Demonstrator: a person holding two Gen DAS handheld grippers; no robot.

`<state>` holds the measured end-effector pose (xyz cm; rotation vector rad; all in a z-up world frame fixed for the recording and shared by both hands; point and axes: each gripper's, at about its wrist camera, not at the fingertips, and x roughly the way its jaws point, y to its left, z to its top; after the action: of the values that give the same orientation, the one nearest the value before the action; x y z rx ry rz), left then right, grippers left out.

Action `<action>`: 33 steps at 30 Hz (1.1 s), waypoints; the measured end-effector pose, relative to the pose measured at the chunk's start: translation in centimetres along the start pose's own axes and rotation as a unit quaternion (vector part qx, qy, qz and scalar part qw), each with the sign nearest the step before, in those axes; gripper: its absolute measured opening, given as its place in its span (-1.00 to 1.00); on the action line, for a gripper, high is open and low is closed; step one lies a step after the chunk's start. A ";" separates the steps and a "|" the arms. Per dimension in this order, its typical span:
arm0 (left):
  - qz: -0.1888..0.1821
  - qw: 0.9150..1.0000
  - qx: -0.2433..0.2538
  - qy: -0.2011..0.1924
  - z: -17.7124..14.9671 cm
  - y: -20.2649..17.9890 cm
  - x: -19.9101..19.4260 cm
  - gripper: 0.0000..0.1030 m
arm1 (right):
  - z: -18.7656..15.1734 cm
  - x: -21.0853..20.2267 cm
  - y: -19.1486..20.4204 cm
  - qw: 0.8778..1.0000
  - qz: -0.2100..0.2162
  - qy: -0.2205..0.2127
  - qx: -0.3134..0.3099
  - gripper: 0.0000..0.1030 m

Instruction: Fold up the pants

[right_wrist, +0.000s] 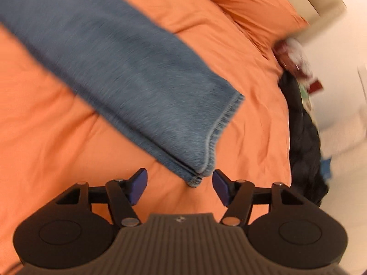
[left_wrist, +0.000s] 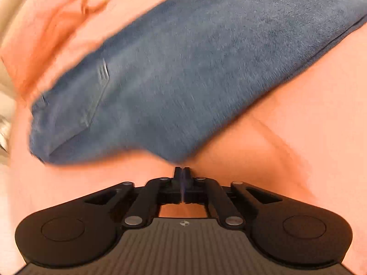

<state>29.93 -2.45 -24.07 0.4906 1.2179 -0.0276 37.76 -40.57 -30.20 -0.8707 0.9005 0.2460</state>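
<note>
Blue jeans [left_wrist: 183, 73] lie folded lengthwise on an orange bedspread [left_wrist: 298, 137]. The left wrist view shows the waist end with a pocket at the left. My left gripper [left_wrist: 182, 171] is shut with nothing between its fingers, just below the jeans' near edge, apart from the cloth. The right wrist view shows the stacked legs [right_wrist: 128, 78] running from upper left to the hems [right_wrist: 220, 123]. My right gripper [right_wrist: 179, 183] is open, its blue pads either side of the hem corner, slightly short of it.
An orange pillow [right_wrist: 252, 9] lies at the head of the bed, beside a beige headboard [right_wrist: 321, 4]. A pile of dark clothing [right_wrist: 302, 137] and small clutter sit at the bed's right edge. Both views are blurred by motion.
</note>
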 end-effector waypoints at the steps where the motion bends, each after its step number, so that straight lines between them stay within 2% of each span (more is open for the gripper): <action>1: -0.015 1.000 -0.015 0.003 -0.5 0.4 -0.2 -1.00 | 0.1 0.2 0.5 1.000 -0.008 -0.002 -0.017 0.14; 3: -0.014 0.999 -0.042 -0.010 -1.6 1.4 -1.1 -1.00 | 0.4 0.6 1.2 0.998 -0.018 -0.013 -0.053 0.14; 4: -0.033 0.997 -0.070 -0.014 -2.1 2.3 -1.5 -0.98 | 0.5 0.7 1.6 0.997 -0.020 -0.016 -0.069 0.14; 5: -0.062 0.992 -0.111 -0.018 -2.5 3.6 -1.8 -0.87 | 0.6 0.9 1.9 0.996 -0.025 -0.020 -0.086 0.14; 7: -0.113 0.973 -0.197 -0.037 -3.2 6.1 -2.3 -0.60 | 0.6 1.4 2.6 0.993 -0.034 -0.021 -0.115 0.13; 9: -0.145 0.953 -0.261 -0.046 -3.4 8.0 -2.1 -0.14 | 0.5 2.2 3.2 0.989 -0.044 -0.012 -0.138 0.11; 11: -0.167 0.934 -0.311 -0.056 -3.4 9.2 -1.4 0.15 | 0.3 3.1 3.9 0.986 -0.059 -0.003 -0.159 0.02; 15: -0.213 0.895 -0.389 -0.048 -3.4 10.9 1.5 0.20 | -0.1 4.1 4.5 0.980 -0.082 -0.004 -0.184 -0.02; 18: -0.229 0.871 -0.433 -0.047 -3.5 11.4 3.6 0.20 | -0.6 4.5 5.3 0.972 -0.104 -0.010 -0.210 -0.02; 19: -0.233 0.865 -0.440 -0.054 -3.4 11.5 3.9 0.21 | -0.7 4.8 5.3 0.969 -0.112 -0.010 -0.220 -0.02; 20: -0.232 0.865 -0.441 -0.059 -3.2 11.4 4.0 0.16 | -0.7 5.2 5.3 0.966 -0.121 -0.009 -0.228 -0.02; 21: -0.234 0.866 -0.438 -0.061 -2.9 11.3 4.1 -0.09 | -0.8 5.5 5.3 0.964 -0.130 -0.004 -0.232 -0.12; 24: -0.230 0.873 -0.426 -0.058 -1.8 11.4 3.3 -0.53 | -0.8 6.1 5.1 0.960 -0.139 0.019 -0.242 -0.62; 27: -0.231 0.870 -0.429 -0.069 -1.4 12.6 1.3 -0.69 | -0.4 4.8 4.5 0.959 -0.154 0.009 -0.237 -0.85; 29: -0.242 0.867 -0.429 -0.077 -1.1 13.8 -0.6 -0.70 | -0.1 3.2 3.2 0.956 -0.172 -0.009 -0.236 -0.86; 31: -0.238 0.877 -0.413 -0.058 -0.3 14.2 -1.9 -0.71 | 0.3 1.5 2.1 0.954 -0.181 -0.017 -0.237 -0.86; 33: -0.225 0.889 -0.399 -0.013 0.2 13.9 -1.8 -0.95 | 0.1 1.1 1.7 0.948 -0.185 -0.012 -0.260 -0.87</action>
<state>33.38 9.52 -17.54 -0.5168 1.1783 0.0707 37.56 -39.58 -32.00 -1.5042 0.6361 0.1682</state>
